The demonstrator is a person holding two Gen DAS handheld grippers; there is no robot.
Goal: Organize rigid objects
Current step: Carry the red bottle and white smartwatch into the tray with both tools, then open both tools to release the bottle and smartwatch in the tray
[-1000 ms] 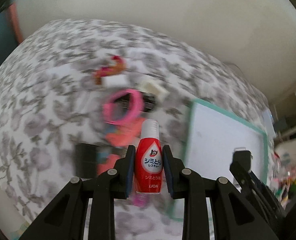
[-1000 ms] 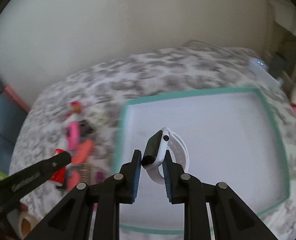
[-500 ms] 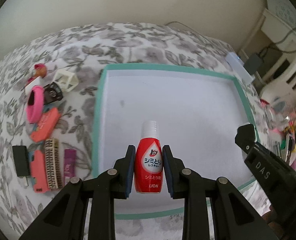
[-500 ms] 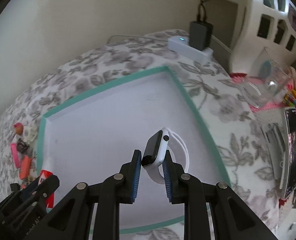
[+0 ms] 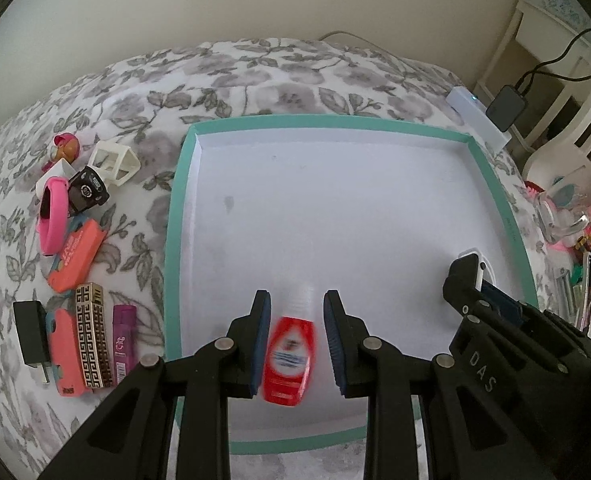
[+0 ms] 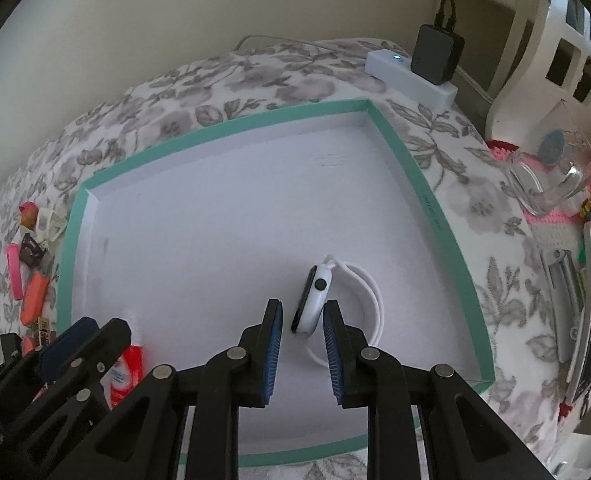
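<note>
A white tray with a teal rim (image 5: 177,216) lies on the flowered cloth; it also shows in the right wrist view (image 6: 431,196). My left gripper (image 5: 297,336) is open over the tray's near edge. A small red bottle with a white cap (image 5: 289,360) sits blurred between its fingers, free of both pads; it also shows in the right wrist view (image 6: 129,364). My right gripper (image 6: 302,334) is open. A white smartwatch (image 6: 315,300) with its looped strap rests on the tray floor between its fingertips. The watch's edge peeks out in the left wrist view (image 5: 473,260).
Left of the tray lie a pink band (image 5: 51,216), an orange case (image 5: 77,254), a patterned gold bar (image 5: 93,334), a purple stick (image 5: 122,334), a black plug (image 5: 31,338) and a white frame (image 5: 113,162). A white power strip (image 6: 409,74) and a glass cup (image 6: 555,178) stand at the right.
Both grippers have opened. The red bottle has slipped out of the left pads and is dropping. The watch has come to rest on the tray floor.
</note>
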